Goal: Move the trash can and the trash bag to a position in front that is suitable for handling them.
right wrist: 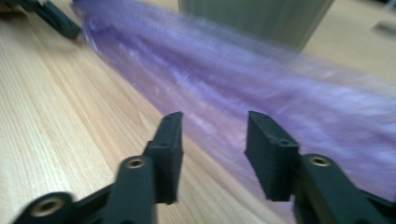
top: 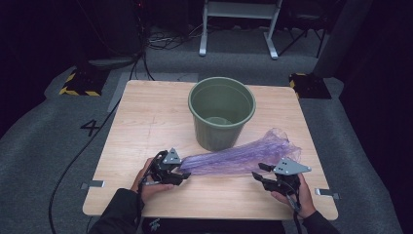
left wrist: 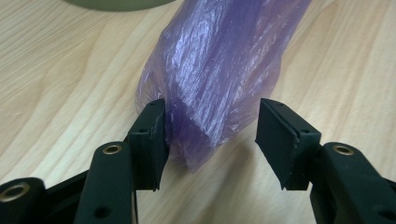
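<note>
High view alone shows the bucket's (top: 221, 113) open mouth.

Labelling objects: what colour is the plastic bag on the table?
Translucent purple, crinkled; the plastic bag shows best in the left gripper view.

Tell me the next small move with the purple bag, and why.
Probably close the left tongs on the purple bag's end: it lies between the jaws, touching one pad, the other apart. The right tongs stand open short of it.
</note>
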`<move>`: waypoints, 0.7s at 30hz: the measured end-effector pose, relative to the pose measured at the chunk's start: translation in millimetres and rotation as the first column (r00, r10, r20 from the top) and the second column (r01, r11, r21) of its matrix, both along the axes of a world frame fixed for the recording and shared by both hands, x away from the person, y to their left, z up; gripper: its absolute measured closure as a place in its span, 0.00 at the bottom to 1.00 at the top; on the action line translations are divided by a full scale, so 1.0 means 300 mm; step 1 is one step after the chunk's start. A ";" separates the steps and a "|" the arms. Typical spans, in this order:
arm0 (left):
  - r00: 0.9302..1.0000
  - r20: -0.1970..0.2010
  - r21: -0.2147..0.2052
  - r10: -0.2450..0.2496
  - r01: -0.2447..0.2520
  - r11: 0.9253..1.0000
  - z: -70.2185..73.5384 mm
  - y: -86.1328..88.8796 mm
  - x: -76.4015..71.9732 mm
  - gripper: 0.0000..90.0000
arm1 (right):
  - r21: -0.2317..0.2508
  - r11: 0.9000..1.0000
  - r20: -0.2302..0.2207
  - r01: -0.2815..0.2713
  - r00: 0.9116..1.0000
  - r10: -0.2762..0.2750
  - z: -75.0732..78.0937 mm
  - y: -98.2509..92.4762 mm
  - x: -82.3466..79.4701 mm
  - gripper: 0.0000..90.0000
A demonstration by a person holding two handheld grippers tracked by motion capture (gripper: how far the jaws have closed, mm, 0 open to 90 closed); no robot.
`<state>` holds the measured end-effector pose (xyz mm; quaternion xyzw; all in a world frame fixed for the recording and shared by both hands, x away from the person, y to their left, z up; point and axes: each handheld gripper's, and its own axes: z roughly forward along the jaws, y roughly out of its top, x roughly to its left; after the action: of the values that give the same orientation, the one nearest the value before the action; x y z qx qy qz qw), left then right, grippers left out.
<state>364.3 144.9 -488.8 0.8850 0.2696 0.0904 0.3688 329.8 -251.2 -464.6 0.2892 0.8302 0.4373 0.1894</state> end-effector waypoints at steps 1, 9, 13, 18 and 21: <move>1.000 0.005 -0.005 -0.004 0.004 1.000 0.001 -0.006 -0.003 0.50 | -0.004 1.000 -0.017 0.000 1.000 0.000 -0.016 0.003 0.013 0.67; 0.998 0.042 -0.049 -0.035 0.037 0.998 0.028 -0.032 -0.025 0.42 | -0.033 0.992 -0.069 0.121 0.990 -0.123 -0.080 -0.035 0.109 0.81; 0.995 0.099 -0.076 0.021 -0.013 0.997 0.053 -0.013 -0.039 0.29 | -0.056 0.986 -0.053 0.160 0.985 -0.163 -0.087 -0.072 0.141 0.88; 0.994 0.096 -0.133 0.057 -0.044 0.990 0.080 0.045 -0.037 0.24 | -0.029 0.972 -0.038 0.234 0.971 -0.235 -0.078 -0.135 0.190 0.93; 0.995 0.067 -0.126 0.071 -0.063 0.990 0.069 0.063 -0.018 0.24 | -0.032 0.967 -0.035 0.253 0.967 -0.254 -0.079 -0.145 0.206 0.93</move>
<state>358.9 163.7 -468.0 0.8471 0.2909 0.1175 0.4289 391.6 -294.7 -488.3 0.3988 0.7958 0.3926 0.2314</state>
